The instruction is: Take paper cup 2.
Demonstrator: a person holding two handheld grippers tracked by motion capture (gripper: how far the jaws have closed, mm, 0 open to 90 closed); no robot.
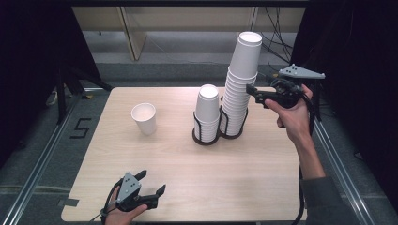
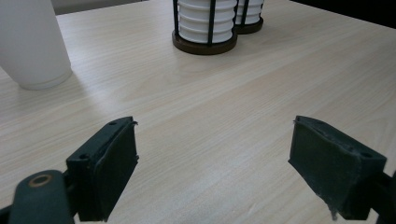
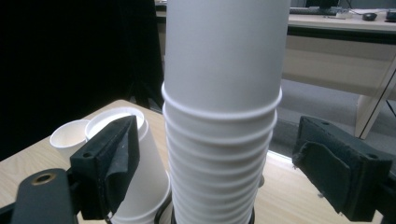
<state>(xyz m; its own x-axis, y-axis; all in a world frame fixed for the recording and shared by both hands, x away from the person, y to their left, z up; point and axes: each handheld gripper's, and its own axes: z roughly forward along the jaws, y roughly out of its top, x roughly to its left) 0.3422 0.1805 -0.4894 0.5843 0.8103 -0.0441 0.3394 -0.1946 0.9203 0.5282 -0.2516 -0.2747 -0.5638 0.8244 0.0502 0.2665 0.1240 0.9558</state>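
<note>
Alignment matters: your right tool (image 1: 253, 93), jaws apart, straddles the tall cup stack (image 3: 222, 116) in its holder at the worktop's (image 1: 197, 183) far side so both pads meet it evenly, while your left tool (image 1: 151, 183) rests open, clear.

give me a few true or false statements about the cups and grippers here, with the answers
1. The right gripper is at the tall cup stack, with open jaws on either side of it. True.
2. The single cup lies on its side. False: it stands upright on the table, mouth up.
3. The short cup stack stands left of the tall one, both in a black holder. True.
4. The left gripper is holding a cup. False: its jaws are open over bare table, nothing between them.
5. The tall stack is clamped by the pads. False: in the right gripper view there are gaps on both sides.
</note>
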